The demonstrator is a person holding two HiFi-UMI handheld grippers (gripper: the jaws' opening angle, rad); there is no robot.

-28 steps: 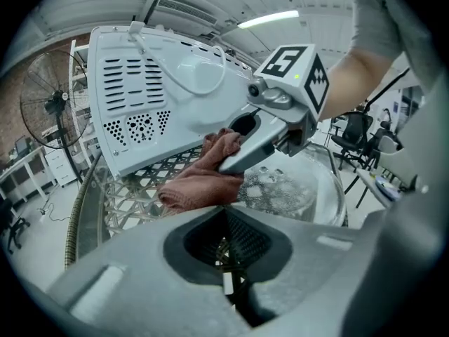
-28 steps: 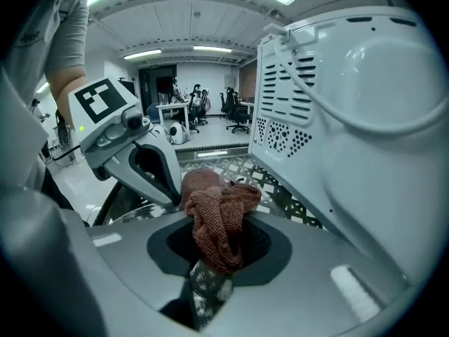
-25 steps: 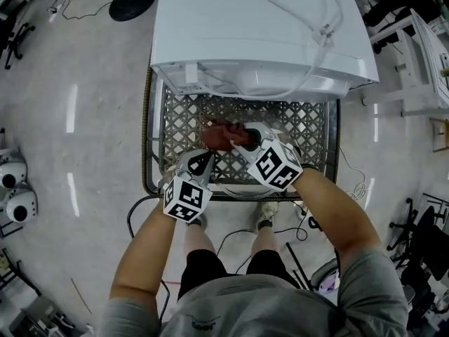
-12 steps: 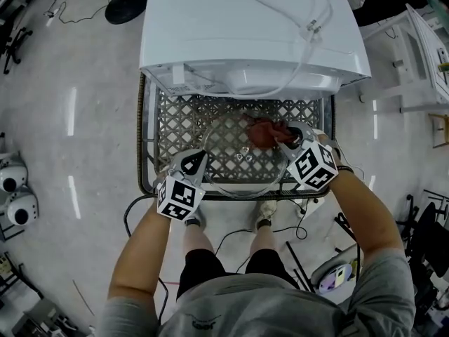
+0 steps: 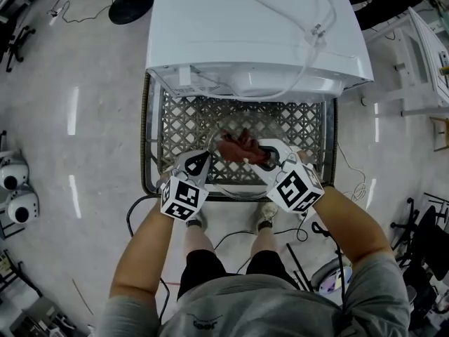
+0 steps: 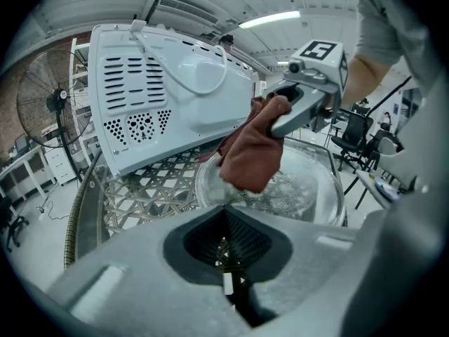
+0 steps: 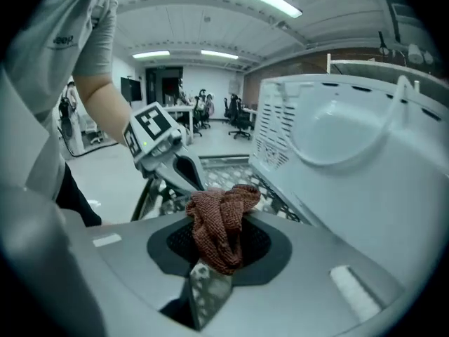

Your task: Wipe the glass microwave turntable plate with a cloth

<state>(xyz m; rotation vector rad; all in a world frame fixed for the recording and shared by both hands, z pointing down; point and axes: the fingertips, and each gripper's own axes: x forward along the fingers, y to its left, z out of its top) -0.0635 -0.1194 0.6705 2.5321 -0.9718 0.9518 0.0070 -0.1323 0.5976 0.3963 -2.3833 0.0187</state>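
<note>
The clear glass turntable plate (image 5: 238, 179) lies flat on a metal lattice rack (image 5: 181, 126) in front of a white microwave (image 5: 252, 34). My right gripper (image 5: 263, 153) is shut on a bunched red-brown cloth (image 5: 240, 148), which presses on the middle of the plate. In the right gripper view the cloth (image 7: 221, 223) fills the jaws. My left gripper (image 5: 198, 161) sits at the plate's left rim and is shut on it. The left gripper view looks across the plate (image 6: 305, 188) at the cloth (image 6: 252, 153) and the right gripper (image 6: 295, 111).
The microwave's vented back (image 6: 168, 90) overhangs the far side of the rack. A raised rim (image 5: 149, 139) runs along the rack's edge. Cables (image 5: 231, 239) trail on the floor by the person's feet. A floor fan (image 6: 49, 104) stands at the left.
The right gripper has swept the cloth across the plate: from the left side to the right side, and now back towards the middle. The left gripper has stayed at the left rim.
</note>
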